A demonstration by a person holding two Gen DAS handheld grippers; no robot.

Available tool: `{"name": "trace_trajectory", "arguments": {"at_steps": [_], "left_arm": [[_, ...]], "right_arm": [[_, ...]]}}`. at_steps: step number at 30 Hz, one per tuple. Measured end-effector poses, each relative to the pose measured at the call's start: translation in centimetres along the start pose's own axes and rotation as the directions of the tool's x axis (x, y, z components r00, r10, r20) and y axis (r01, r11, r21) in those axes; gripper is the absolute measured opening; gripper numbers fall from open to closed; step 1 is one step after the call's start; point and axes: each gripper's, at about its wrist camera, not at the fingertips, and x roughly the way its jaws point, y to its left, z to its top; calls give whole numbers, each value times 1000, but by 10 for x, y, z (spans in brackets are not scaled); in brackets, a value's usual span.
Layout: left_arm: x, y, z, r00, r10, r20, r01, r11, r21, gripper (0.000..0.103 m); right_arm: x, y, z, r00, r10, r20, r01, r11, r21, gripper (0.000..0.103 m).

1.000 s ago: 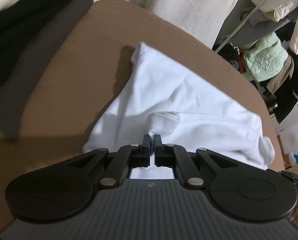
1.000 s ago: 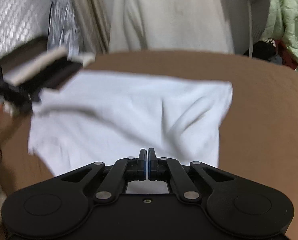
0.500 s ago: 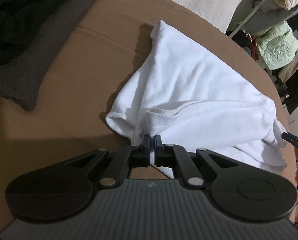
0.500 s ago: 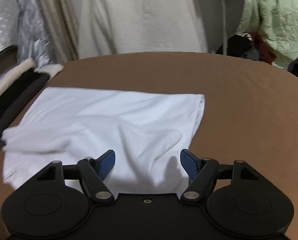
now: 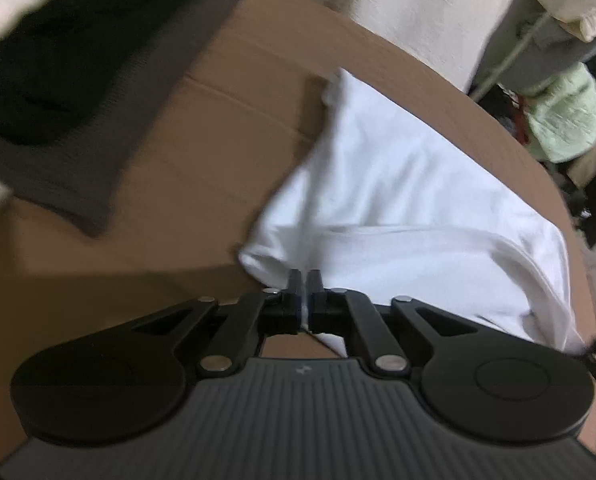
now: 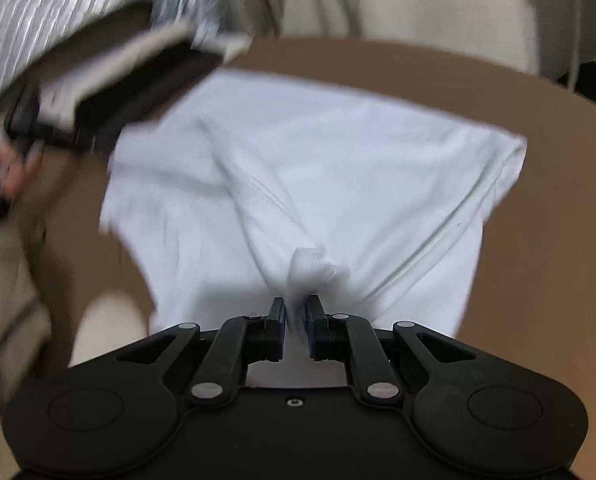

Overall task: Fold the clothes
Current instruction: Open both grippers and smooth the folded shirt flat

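White garment (image 5: 398, 184): spread on the brown table (image 5: 225, 152), partly folded, wrinkled; near edge lifted in both views.
Dark clothes (image 5: 69, 92): stacked at the table's far left, apart from the white garment; black piece seen over a grey one.
Left gripper (image 5: 306, 280): jaws pressed together on a thin fold at the garment's near left corner.
Right gripper (image 6: 296, 308): jaws nearly together, a bunched tuft of white fabric pinched between them; creases are seen fanning out from the pinch.
Hand (image 6: 5, 172): seen blurred at the left edge of the right wrist view, on the other tool.
Background: pale hanging clothes (image 5: 402, 4) behind the table; green quilted jacket (image 5: 566, 120) at far right.
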Motion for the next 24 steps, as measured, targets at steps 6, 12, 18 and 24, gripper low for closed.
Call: {"name": "trace_trajectory", "arguments": {"at_steps": [6,12,18,24], "left_arm": [[-12,11,3,995,-73,70,76,996,-47,1],[-19,-27,2,979,-108,175,83,986,141,5],[14,-87,-9,990,-85,115,34,921,388,25],[47,-142,2,974,-66,215,-60,845,532,25]], "right_arm": [[-19,-14,-15,1000,9,-7,-8,994,105,15],[-33,-21,-9,983,35,183,-80,966,245,49],[-15,-8,27,982,25,187,-62,979,195,76],[42,49,63,994,86,71,-84,996,-21,76]]}}
